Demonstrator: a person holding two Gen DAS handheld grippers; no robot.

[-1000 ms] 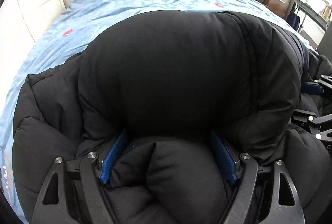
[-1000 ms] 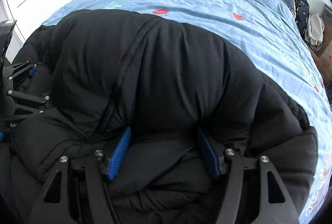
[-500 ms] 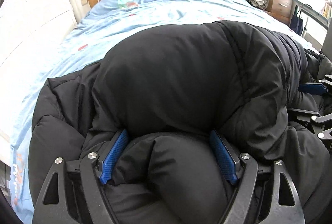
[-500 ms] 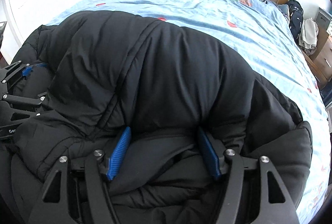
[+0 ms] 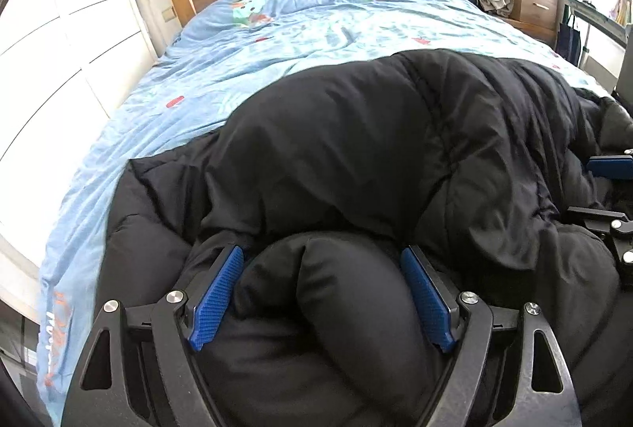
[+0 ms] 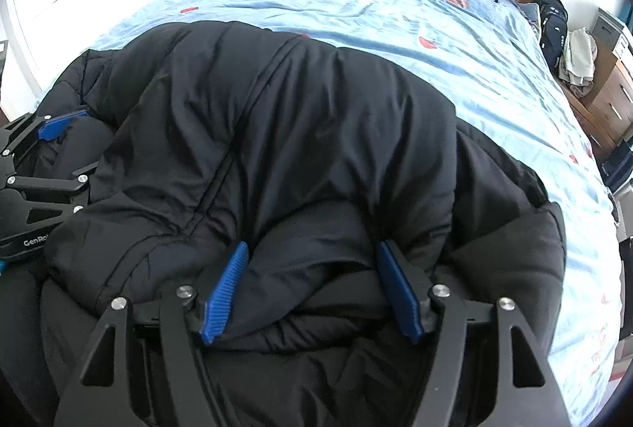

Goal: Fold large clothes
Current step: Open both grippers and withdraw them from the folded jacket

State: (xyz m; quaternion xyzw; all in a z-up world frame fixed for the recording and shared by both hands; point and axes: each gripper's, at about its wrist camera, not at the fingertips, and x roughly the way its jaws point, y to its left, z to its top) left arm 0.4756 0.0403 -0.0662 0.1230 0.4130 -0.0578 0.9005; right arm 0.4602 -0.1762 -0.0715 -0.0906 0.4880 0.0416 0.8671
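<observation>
On the blue-quilted bed (image 5: 277, 43), both tongs, left (image 5: 322, 292) and right (image 6: 312, 288), each clamp a thick bunched roll of the black puffer coat (image 5: 356, 150), now raised higher than a moment ago, so the fold looks underway, not yet laid flat.

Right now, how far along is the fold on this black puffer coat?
Mid-fold. Done: one layer of the black puffer coat is already doubled over, humped on the blue duvet. In hand: the left gripper and right gripper each clamp a thick bunch of its near edge. Left: laying that edge down, flattening the bulge, then any further folds.
</observation>
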